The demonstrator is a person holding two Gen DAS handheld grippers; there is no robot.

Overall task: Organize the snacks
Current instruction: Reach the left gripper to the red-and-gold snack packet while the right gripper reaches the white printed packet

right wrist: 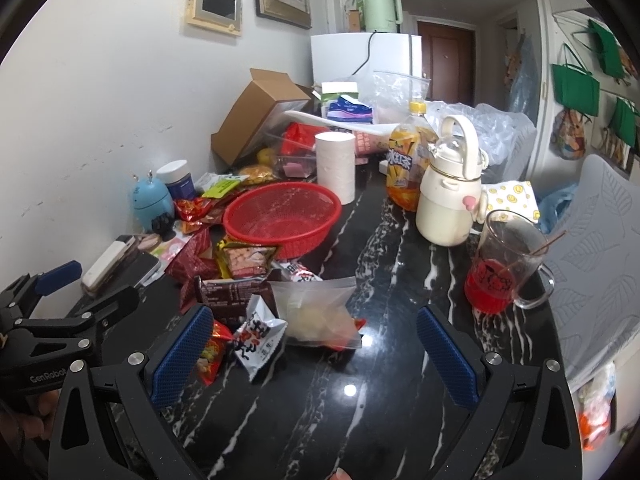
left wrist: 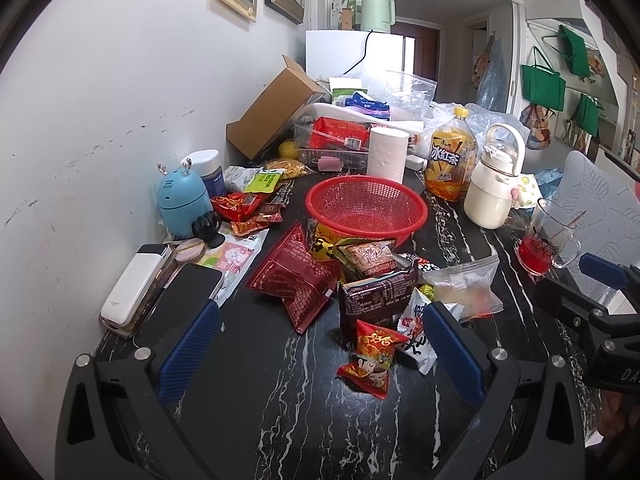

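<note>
On the black marbled table (left wrist: 280, 420), seen from the left wrist, the left gripper (left wrist: 320, 344) is hanging released, its blue pads spread wide and gripping nothing. Between the pads a small red snack packet (left wrist: 370, 356) is lying with its long axis running near to far, one end pointing toward the red basket (left wrist: 366, 204). Just right of it a white packet (left wrist: 416, 340) is lying tilted. Farther off, one dark brown packet (left wrist: 376, 296) is standing on edge, and one dark red packet (left wrist: 298, 276) is lying flat to its left. A clear zip bag (left wrist: 464, 288) is resting to the right. The basket is holding nothing visible. At the right edge the right gripper (left wrist: 600, 284) is showing; whether it is spread cannot be told here.

From the right wrist, the right gripper (right wrist: 316, 354) is likewise hanging wide apart and empty. The red packet (right wrist: 210, 354) is sitting partly hidden behind the left pad, the white packet (right wrist: 258, 338) and zip bag (right wrist: 320, 312) beside it. The basket (right wrist: 280, 216) is standing far left, empty. A glass mug (right wrist: 506, 268) is holding red liquid and one stick, near a cream flask (right wrist: 448, 204) and one tea bottle (right wrist: 404, 164).
</note>
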